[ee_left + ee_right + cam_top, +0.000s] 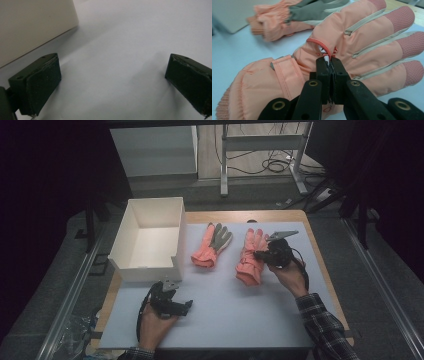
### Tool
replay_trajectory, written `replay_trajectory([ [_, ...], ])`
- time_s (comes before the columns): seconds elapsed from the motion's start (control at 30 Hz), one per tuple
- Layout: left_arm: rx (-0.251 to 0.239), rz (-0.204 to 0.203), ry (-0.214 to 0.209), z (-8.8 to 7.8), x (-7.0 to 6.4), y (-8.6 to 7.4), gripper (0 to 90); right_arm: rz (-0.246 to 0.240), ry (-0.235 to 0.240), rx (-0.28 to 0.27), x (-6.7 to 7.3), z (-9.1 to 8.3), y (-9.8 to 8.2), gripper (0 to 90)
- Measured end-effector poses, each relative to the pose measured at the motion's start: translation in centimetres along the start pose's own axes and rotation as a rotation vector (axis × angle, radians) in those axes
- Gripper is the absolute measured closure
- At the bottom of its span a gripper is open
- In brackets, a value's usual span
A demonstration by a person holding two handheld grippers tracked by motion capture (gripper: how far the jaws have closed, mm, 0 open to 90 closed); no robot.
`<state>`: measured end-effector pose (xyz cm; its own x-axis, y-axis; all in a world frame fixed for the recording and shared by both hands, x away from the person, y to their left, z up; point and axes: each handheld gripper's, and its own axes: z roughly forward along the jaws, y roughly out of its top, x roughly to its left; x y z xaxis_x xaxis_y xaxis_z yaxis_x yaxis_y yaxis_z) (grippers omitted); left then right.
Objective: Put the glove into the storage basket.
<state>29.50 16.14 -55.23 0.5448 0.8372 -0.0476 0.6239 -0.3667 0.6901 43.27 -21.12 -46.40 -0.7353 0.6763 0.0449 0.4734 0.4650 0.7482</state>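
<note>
Two salmon-pink winter gloves lie on the white mat. The right-hand glove point(248, 257) point(372, 35) lies back up with a strap over its wrist. My right gripper point(259, 254) point(329, 62) is shut on the small red loop and white tag point(321, 46) at the glove's middle. The other glove point(211, 245) point(287, 17), with a grey palm, lies to its left, apart from both grippers. At the mat's front left my left gripper point(188, 306) point(112, 75) rests open just above the bare surface, nothing between its pads.
An open white box point(145, 270) point(30, 25) stands at the table's left, just behind my left gripper. The white mat point(235, 315) covers a wooden table. Beyond the table, cables and a metal frame point(260, 150) sit on the floor.
</note>
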Motion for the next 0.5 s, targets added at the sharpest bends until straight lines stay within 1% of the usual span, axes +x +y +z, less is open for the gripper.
replay_trajectory([
  [0.13, 0.001, 0.0, 0.0, 0.0, 0.0, 0.0, 0.2, -0.014, 0.035, 0.007, 1.3, -1.3, -0.5, 86.4],
  [0.23, -0.001, -0.003, 0.0, 0.0, 0.0, 0.0, 0.2, -0.021, 0.067, 0.002, 2.5, -2.2, -1.3, 86.5],
  [0.43, 0.001, 0.003, 0.002, 0.0, 0.0, 0.0, 0.2, -0.052, 0.086, 0.018, 4.5, -3.5, -2.9, 86.4],
  [0.5, 0.0, 0.003, 0.002, 0.0, 0.0, 0.0, 0.2, -0.052, 0.094, 0.024, 5.0, -4.0, -3.6, 86.4],
])
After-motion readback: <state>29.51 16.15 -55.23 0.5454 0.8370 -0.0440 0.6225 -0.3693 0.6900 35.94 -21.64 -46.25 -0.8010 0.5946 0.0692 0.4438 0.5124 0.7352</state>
